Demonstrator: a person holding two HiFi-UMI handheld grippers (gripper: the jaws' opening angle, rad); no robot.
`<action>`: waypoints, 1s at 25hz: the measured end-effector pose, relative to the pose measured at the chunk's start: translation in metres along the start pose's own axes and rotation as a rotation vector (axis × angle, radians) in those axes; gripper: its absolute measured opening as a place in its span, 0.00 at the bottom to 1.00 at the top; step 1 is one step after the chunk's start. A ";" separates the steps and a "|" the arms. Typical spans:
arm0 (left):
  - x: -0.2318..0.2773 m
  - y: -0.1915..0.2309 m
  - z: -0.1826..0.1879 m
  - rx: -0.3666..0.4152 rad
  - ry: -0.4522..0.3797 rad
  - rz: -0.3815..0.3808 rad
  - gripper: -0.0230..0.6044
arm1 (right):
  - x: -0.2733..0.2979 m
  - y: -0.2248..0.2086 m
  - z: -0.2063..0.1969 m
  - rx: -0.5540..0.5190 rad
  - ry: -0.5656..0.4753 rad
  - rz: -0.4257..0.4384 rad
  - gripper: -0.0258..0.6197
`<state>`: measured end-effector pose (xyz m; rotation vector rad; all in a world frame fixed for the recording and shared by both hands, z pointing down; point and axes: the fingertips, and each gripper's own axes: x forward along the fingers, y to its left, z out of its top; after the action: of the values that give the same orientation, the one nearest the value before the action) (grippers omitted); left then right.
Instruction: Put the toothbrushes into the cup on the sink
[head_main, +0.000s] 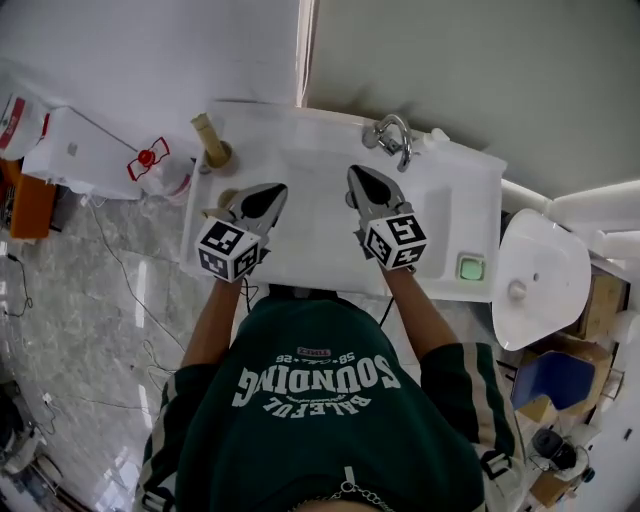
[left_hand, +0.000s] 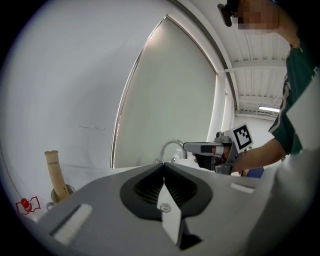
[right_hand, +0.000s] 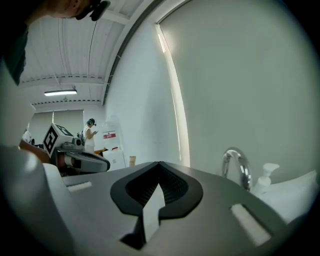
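Hovering over the sink (head_main: 305, 235), both tools are held side by side in front of the faucet (head_main: 391, 140). The left gripper (head_main: 272, 190) is seen left of the faucet, its jaws pressed fully together with nothing between them. The right gripper (head_main: 358, 174) is held just before the faucet, its jaws likewise closed tight and empty. The cup (head_main: 219, 158) is found at the sink's back corner, well left of the faucet, and a tan handle (head_main: 207, 135) is stood upright in it. A soap bottle (head_main: 437, 136) is set just right of the faucet, and a green block (head_main: 471, 267) is placed further right, toward the front edge.
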<state>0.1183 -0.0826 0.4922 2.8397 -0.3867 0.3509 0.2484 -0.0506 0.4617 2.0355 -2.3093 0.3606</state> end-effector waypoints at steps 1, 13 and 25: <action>0.006 -0.002 0.003 0.006 -0.001 -0.010 0.12 | -0.008 -0.009 0.000 0.001 -0.006 -0.028 0.04; 0.068 -0.032 0.023 0.051 -0.002 -0.112 0.12 | -0.093 -0.093 -0.014 0.056 -0.021 -0.289 0.04; 0.074 -0.039 0.026 0.057 -0.016 -0.105 0.12 | -0.105 -0.101 -0.020 0.058 -0.030 -0.302 0.04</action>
<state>0.2039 -0.0700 0.4790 2.9059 -0.2336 0.3228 0.3593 0.0442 0.4760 2.3849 -1.9829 0.3862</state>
